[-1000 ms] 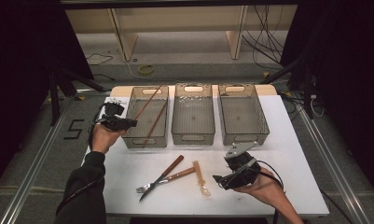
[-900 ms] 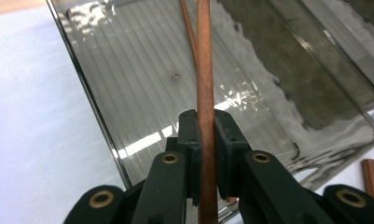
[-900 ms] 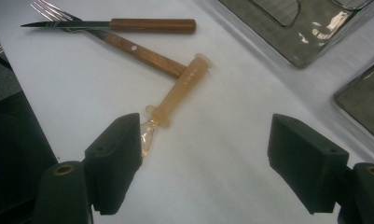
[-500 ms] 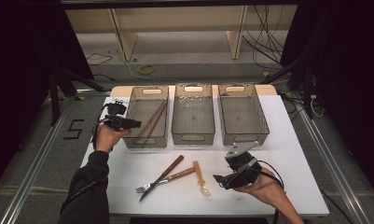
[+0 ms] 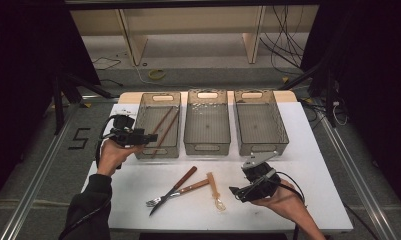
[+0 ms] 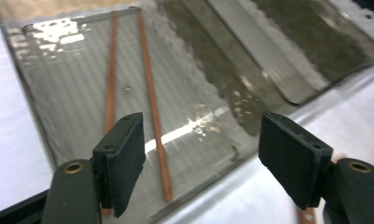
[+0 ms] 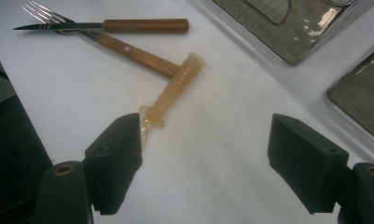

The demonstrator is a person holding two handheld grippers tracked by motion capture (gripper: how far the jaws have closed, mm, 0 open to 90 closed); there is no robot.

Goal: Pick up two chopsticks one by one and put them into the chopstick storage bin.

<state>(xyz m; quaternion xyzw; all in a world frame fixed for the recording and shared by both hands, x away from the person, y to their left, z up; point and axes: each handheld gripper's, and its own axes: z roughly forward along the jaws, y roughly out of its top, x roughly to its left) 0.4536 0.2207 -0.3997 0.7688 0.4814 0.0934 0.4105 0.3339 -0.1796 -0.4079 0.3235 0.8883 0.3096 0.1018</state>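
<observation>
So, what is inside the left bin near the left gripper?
Two brown chopsticks lie inside the left bin. The left gripper hides their near ends in its own view; its jaws, just opened, are empty.

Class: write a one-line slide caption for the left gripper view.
Open left claw above the left bin, two chopsticks lying inside.

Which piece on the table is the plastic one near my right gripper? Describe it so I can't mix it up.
Start at the white table, in front of the three bins. Three pieces lie there left of the right gripper: a knife, a fork and the plastic fork. Yours is nearest that gripper: pale, see-through amber with a ribbed handle, while the other two have dark wooden handles and cross each other.
</observation>
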